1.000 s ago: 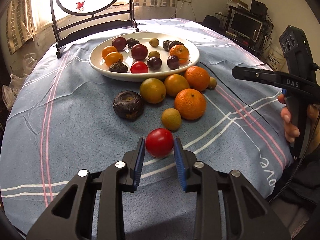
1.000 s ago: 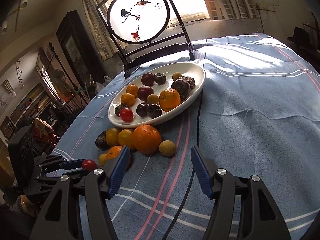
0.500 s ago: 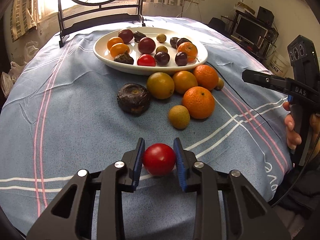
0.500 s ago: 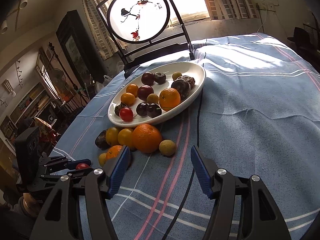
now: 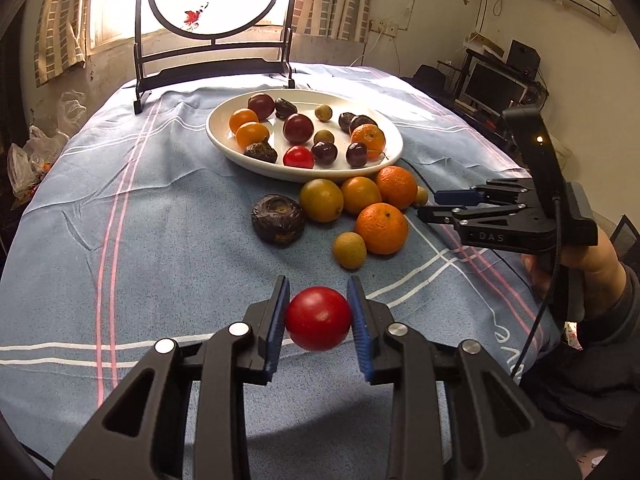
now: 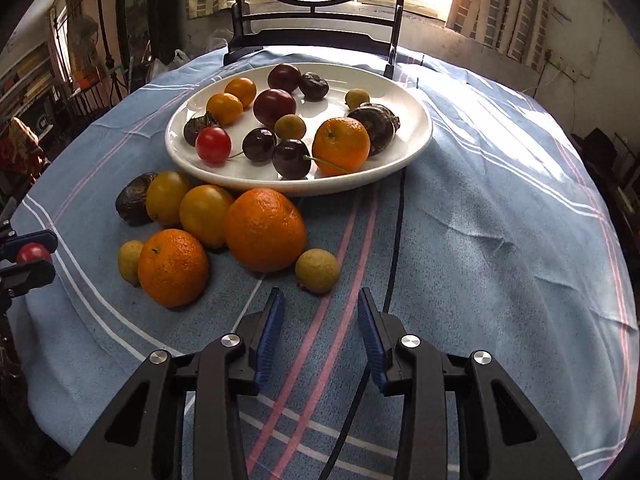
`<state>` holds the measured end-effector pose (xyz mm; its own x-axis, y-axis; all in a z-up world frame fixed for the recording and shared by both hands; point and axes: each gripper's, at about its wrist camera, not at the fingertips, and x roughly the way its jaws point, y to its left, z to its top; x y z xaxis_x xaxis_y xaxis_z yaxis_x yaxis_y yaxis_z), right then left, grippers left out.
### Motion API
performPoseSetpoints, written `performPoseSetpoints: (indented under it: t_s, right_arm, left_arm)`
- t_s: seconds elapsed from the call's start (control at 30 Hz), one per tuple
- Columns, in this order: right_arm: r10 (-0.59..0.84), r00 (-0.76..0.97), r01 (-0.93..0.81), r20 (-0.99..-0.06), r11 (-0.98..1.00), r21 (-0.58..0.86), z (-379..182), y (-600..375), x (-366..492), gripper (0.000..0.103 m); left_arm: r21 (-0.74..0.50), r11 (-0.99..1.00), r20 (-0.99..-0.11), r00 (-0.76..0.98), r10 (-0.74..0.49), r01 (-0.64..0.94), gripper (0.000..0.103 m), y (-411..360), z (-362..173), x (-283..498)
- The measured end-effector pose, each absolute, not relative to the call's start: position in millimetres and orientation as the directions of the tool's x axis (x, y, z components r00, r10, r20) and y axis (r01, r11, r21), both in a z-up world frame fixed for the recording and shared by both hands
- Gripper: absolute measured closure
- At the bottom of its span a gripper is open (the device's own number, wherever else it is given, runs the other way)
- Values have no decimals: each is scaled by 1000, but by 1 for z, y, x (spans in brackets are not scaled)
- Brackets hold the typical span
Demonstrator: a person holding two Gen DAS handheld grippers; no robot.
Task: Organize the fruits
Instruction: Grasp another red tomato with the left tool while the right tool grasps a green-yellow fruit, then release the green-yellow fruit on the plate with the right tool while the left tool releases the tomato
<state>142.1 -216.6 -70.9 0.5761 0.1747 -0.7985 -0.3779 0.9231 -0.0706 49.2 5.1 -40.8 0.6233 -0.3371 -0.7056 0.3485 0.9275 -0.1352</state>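
Above the blue cloth (image 5: 168,216), in the left wrist view, the left gripper (image 5: 318,318) is clamped on a red tomato (image 5: 318,317), both blue pads pressed to its sides. A second ago the tomato sat on the cloth with the pads only flanking it; now it hangs clear, a shadow under it, and the white plate (image 5: 224,142) looks a little farther off. So the pick looks done and the carry to the plate comes next. The tomato is smooth, glossy and round, not visibly dented by the grip. Beyond it loose fruit lies beside the plate: two oranges (image 5: 382,228), two yellow-orange fruits, a dark wrinkled one (image 5: 278,219) and small tan ones. The right gripper (image 5: 430,205) has swung in from the right, near the oranges.

In the right wrist view, the right gripper (image 6: 320,336) now faces the fruit pile much closer than before, tilted down at it. Its jaws are closing, with nothing between them; only striped cloth shows in the gap. A small tan fruit (image 6: 317,271) lies just beyond the tips, and seems the likely target. The plate (image 6: 416,128) already holds about a dozen pieces, including one red tomato (image 6: 213,145). At the far left edge the held tomato (image 6: 33,253) shows between the left gripper's jaws.
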Motion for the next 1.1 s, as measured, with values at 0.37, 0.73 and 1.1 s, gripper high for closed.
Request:
performPoseSetpoints:
  t_s: [0.37, 0.73, 1.1]
  right_arm:
    - [244, 546, -475, -801, 878, -56, -70, -222, 150, 79]
    - [414, 606, -448, -679, 883, 139, -17, -259, 133, 80]
    - [442, 620, -406, -649, 888, 217, 6, -236, 228, 79]
  left_arm:
    - [-154, 927, -711, 613, -344, 342, 74, 4, -44, 52]
    - [-167, 914, -673, 635, -379, 369, 74, 1, -16, 77]
    - [-225, 908, -687, 603, -405, 353, 74, -26, 1, 206]
